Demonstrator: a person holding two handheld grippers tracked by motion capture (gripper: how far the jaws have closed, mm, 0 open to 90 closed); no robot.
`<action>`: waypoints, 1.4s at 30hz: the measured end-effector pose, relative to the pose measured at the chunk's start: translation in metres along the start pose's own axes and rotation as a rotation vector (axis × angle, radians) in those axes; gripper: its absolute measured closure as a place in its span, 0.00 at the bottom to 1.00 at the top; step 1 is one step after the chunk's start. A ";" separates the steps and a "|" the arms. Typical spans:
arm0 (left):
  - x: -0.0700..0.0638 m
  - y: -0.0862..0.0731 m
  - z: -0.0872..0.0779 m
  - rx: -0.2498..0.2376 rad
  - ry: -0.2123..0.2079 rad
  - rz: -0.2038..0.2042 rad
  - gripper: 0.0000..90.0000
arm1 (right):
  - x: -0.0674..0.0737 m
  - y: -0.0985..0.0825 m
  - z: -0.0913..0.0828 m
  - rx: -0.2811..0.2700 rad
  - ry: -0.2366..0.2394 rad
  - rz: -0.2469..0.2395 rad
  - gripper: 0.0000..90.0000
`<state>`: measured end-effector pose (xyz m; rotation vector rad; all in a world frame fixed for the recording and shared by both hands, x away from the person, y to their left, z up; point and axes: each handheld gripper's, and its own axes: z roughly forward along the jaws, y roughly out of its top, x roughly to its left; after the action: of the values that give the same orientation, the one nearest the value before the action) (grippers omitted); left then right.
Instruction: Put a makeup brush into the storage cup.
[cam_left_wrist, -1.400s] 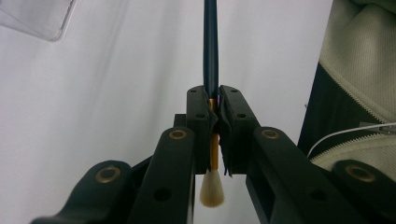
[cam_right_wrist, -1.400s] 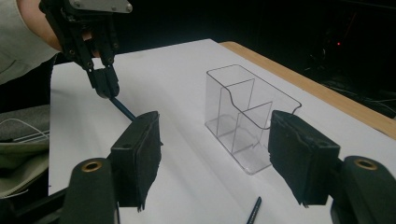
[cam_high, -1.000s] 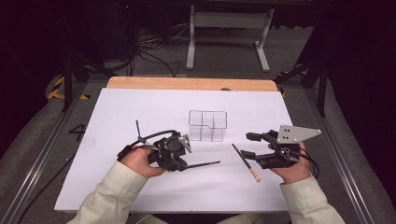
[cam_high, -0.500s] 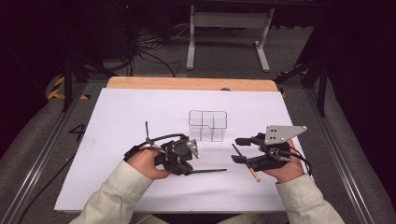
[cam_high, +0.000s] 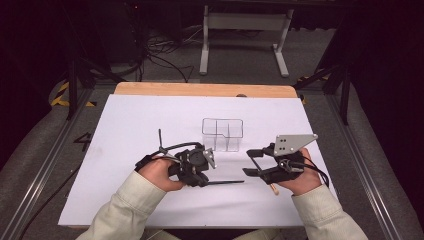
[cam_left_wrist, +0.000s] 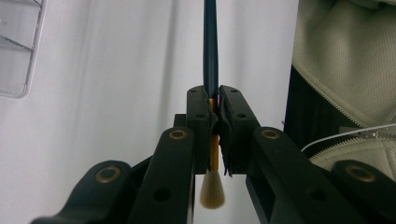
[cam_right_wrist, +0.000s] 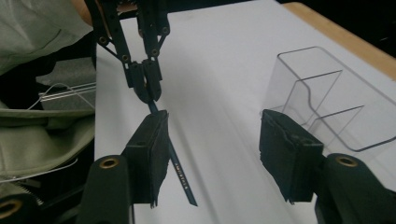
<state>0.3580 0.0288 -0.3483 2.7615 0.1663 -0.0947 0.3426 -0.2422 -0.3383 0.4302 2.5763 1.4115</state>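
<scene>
A paintbrush (cam_left_wrist: 210, 46) with a dark handle, gold ferrule and tan bristles is clamped at the ferrule by my left gripper (cam_left_wrist: 214, 93), which is shut on it. In the high view the left gripper (cam_high: 206, 180) points right and the brush handle (cam_high: 227, 182) sticks out level toward my right gripper (cam_high: 251, 161). The right gripper (cam_right_wrist: 212, 140) is open; its jaws have just been closing. The handle's free end (cam_right_wrist: 180, 172) lies between them, close beside one pad (cam_right_wrist: 154, 144), with no pad pressing on it. The left gripper (cam_right_wrist: 148, 88) shows beyond.
A clear divided plastic box (cam_high: 222, 134) stands on the white sheet (cam_high: 150, 120) just behind both grippers, also seen as the clear box (cam_right_wrist: 322, 98). A thin wooden stick (cam_high: 273, 189) pokes out under the right hand. The wooden table edge (cam_high: 200, 90) runs along the back.
My right gripper has moved left toward the brush's free end and its jaws have narrowed. The left hand has shifted slightly right and levelled the brush. The wooden stick is now mostly under the right hand.
</scene>
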 end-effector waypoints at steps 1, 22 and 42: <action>0.000 0.001 0.001 -0.002 0.002 -0.001 0.92 | 0.000 0.000 0.002 0.008 0.010 0.006 0.50; -0.001 0.004 0.003 0.014 0.000 0.002 0.92 | 0.004 0.002 0.035 0.146 0.073 -0.025 0.59; -0.002 0.005 0.004 0.010 0.005 0.014 0.93 | 0.009 -0.001 0.067 0.245 0.140 -0.089 0.67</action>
<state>0.3570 0.0230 -0.3498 2.7731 0.1476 -0.0853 0.3535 -0.1865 -0.3756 0.2528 2.8558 1.1391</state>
